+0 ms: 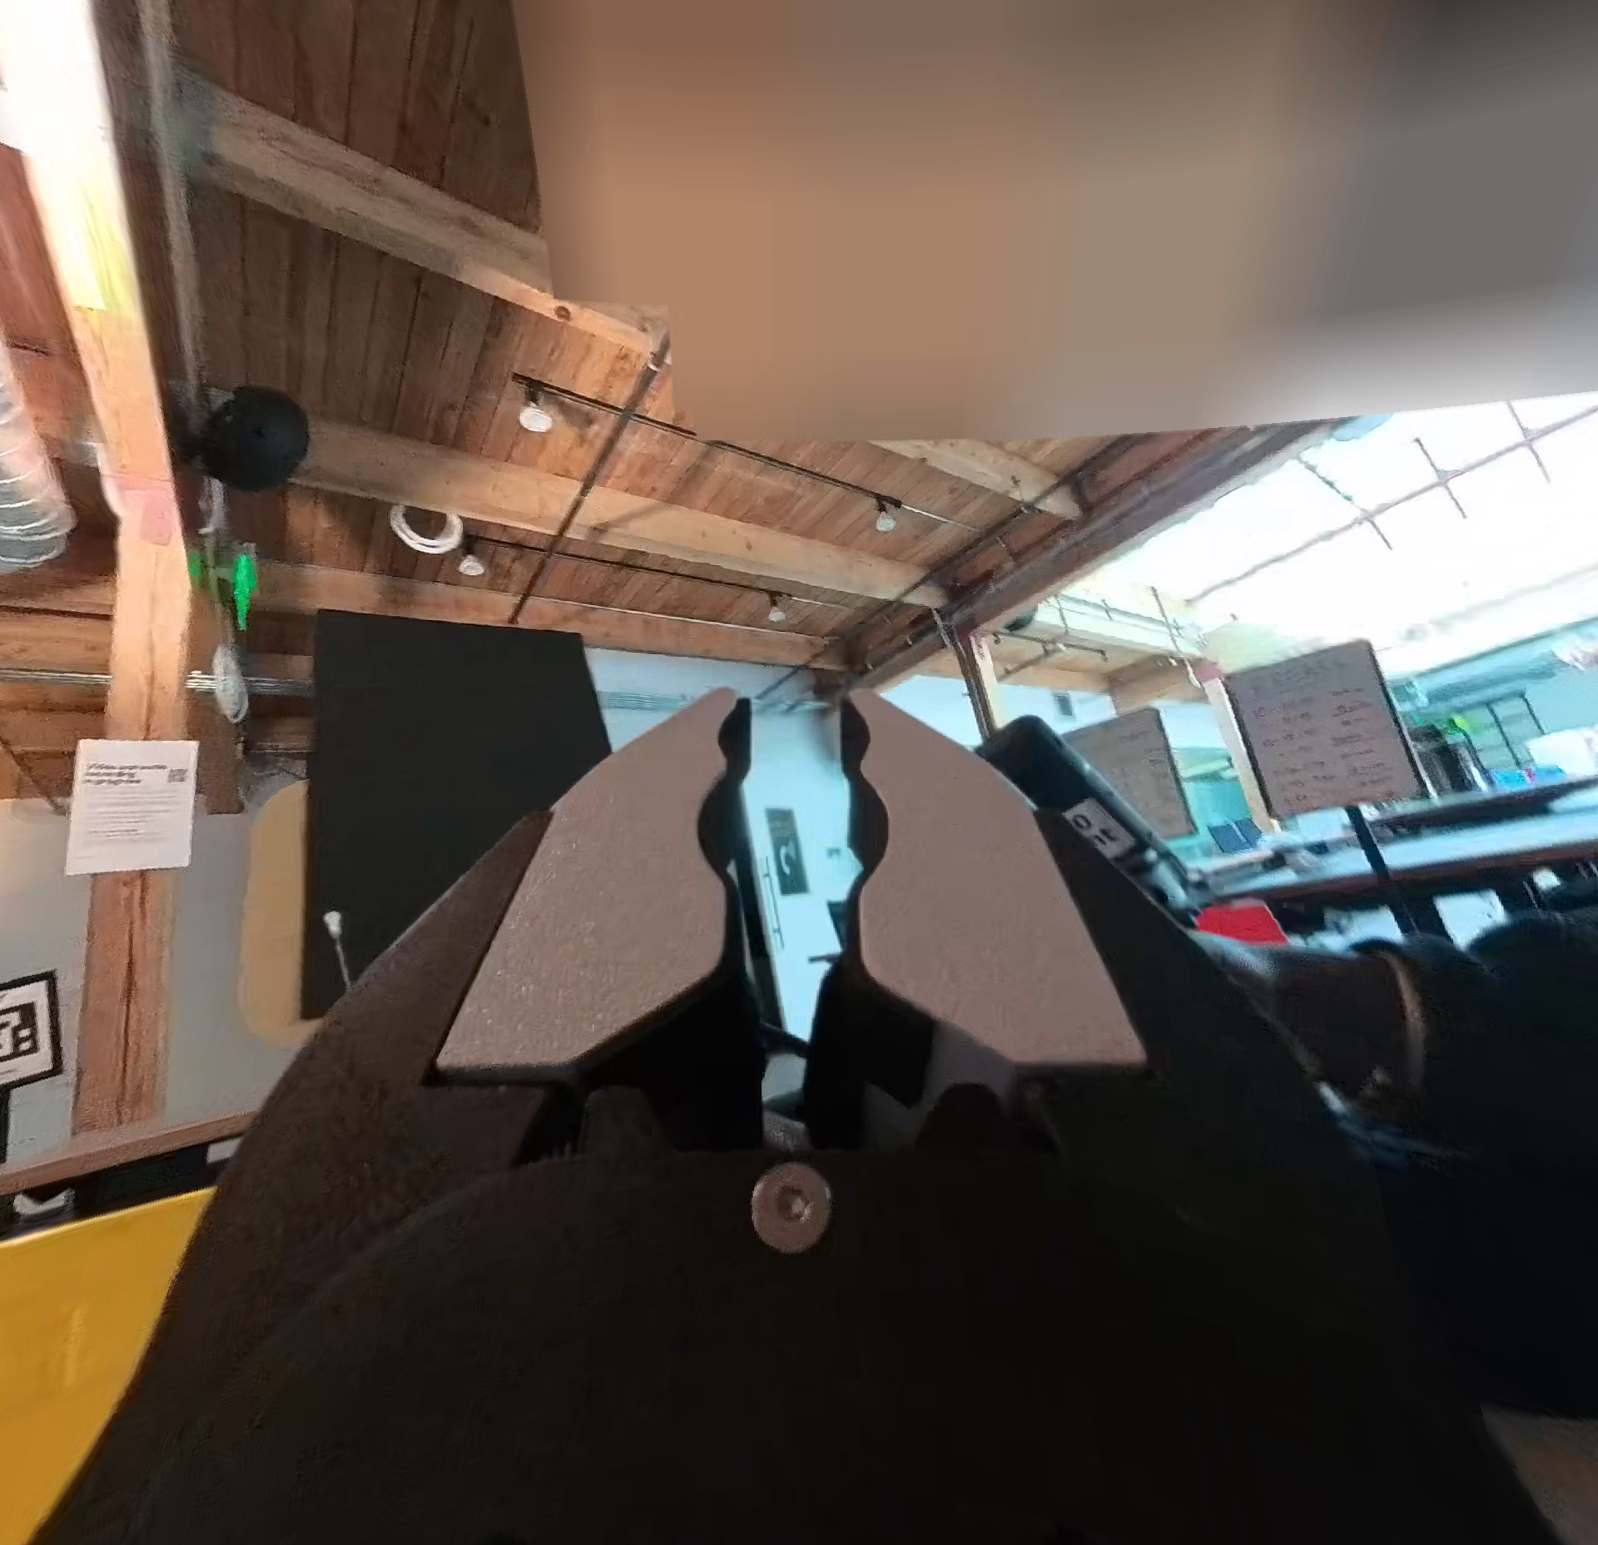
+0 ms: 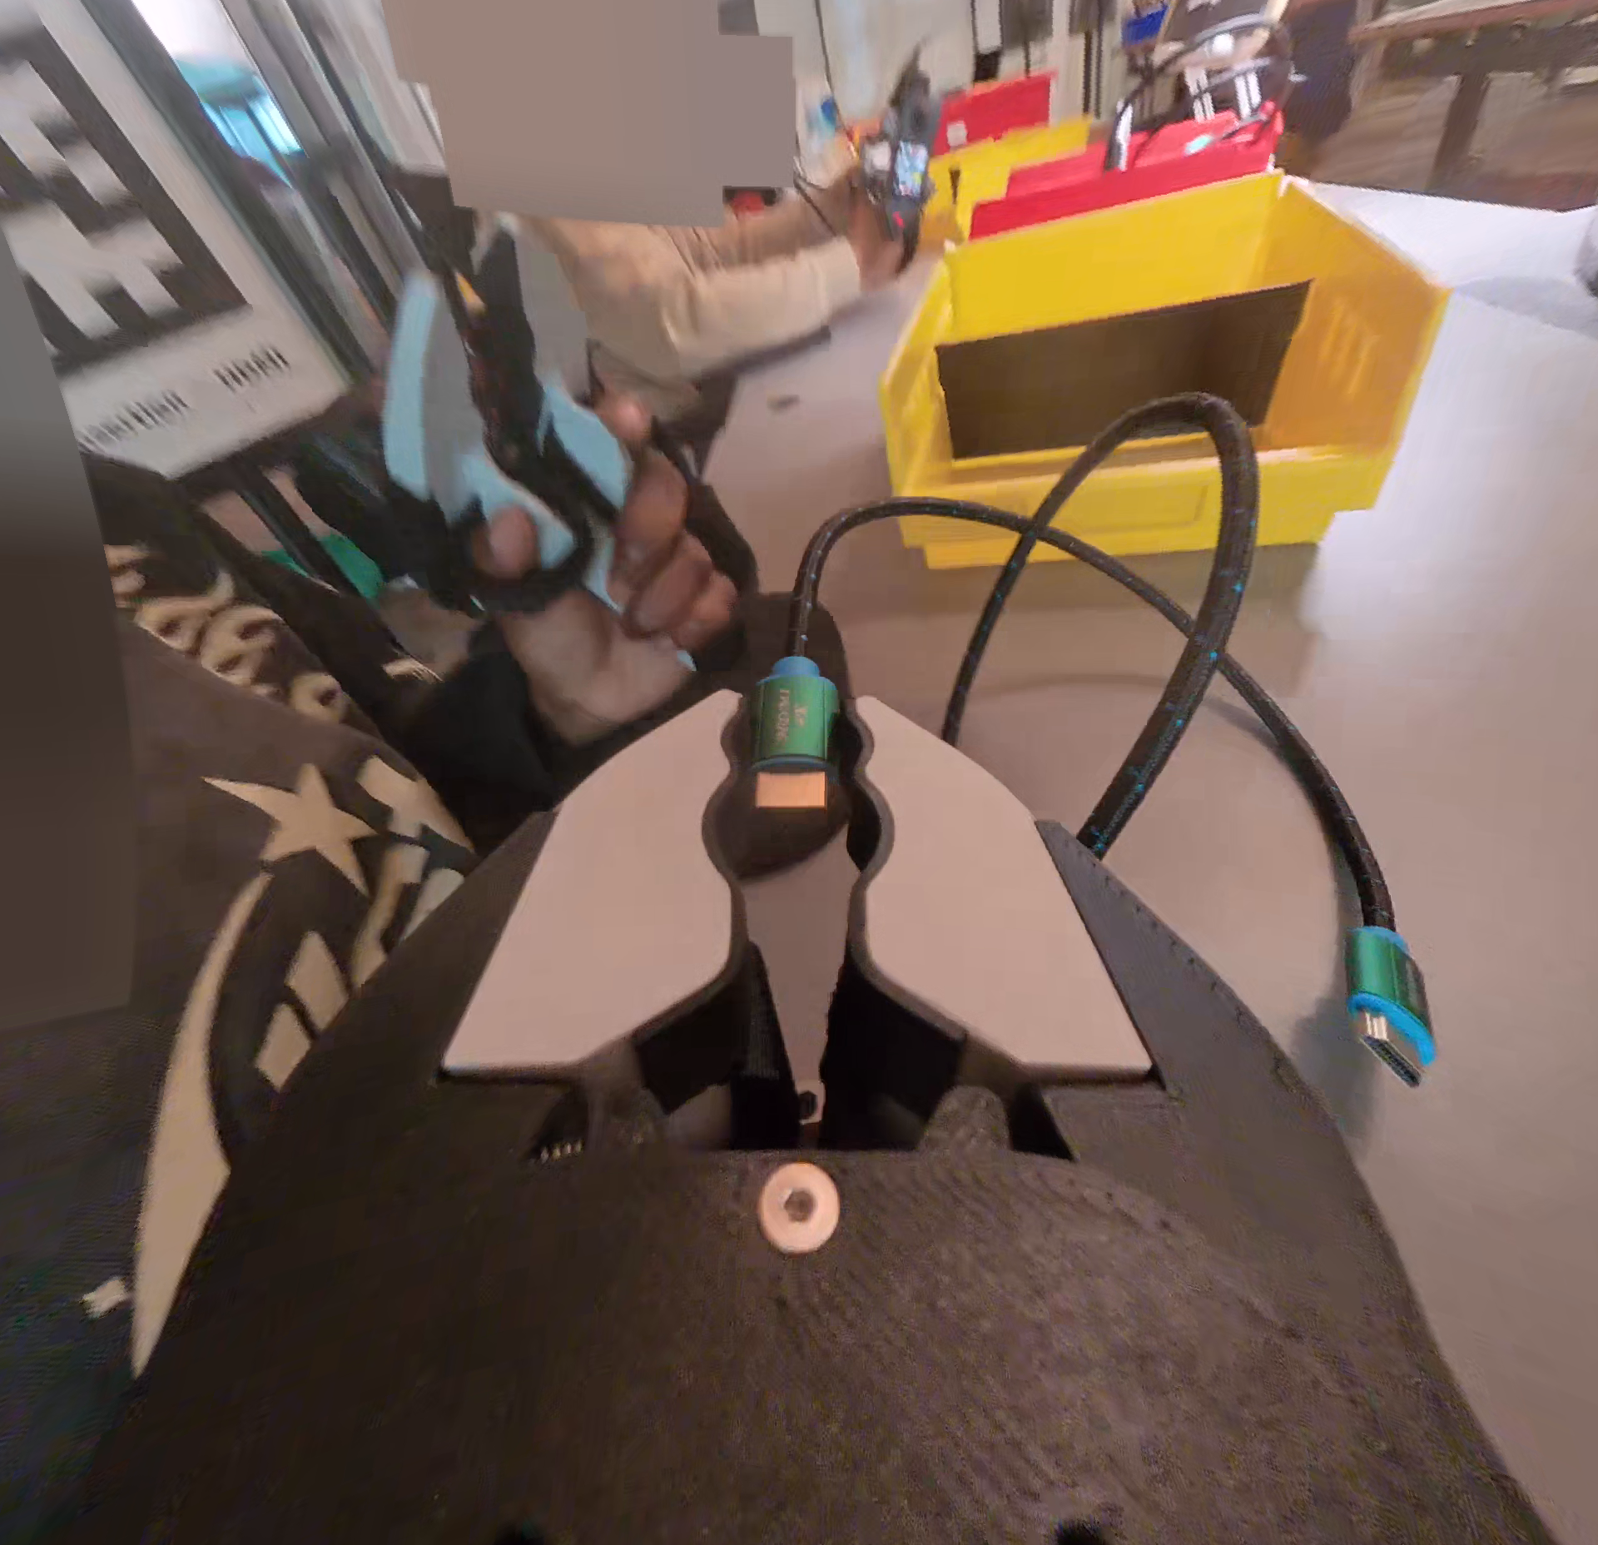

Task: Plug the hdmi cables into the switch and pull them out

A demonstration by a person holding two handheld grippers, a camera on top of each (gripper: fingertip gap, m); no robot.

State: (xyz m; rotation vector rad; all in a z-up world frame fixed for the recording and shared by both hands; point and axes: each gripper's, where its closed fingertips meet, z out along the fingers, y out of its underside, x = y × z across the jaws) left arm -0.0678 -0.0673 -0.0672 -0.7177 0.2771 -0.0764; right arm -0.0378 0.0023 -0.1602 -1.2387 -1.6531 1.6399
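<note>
My right gripper (image 2: 795, 703) is shut on the green HDMI plug (image 2: 789, 725) with a blue collar; the plug's gold metal end faces the camera. Its black braided cable (image 2: 1211, 431) loops up and over to the right. The second green and blue plug (image 2: 1388, 1006) hangs free at the right, above the grey table (image 2: 1427, 725). My left gripper (image 1: 793, 708) points up at the wooden ceiling; its jaws stand a narrow gap apart with nothing between them. A hand holds it in the right wrist view (image 2: 484, 448). No switch is in view.
A yellow bin (image 2: 1124, 483) with a dark divider stands on the table behind the cable. Red and yellow bins (image 2: 1124, 163) stand farther back. A person in a beige sleeve (image 2: 735, 293) reaches across at the far side. A yellow bin (image 1: 78, 1348) shows at the lower left.
</note>
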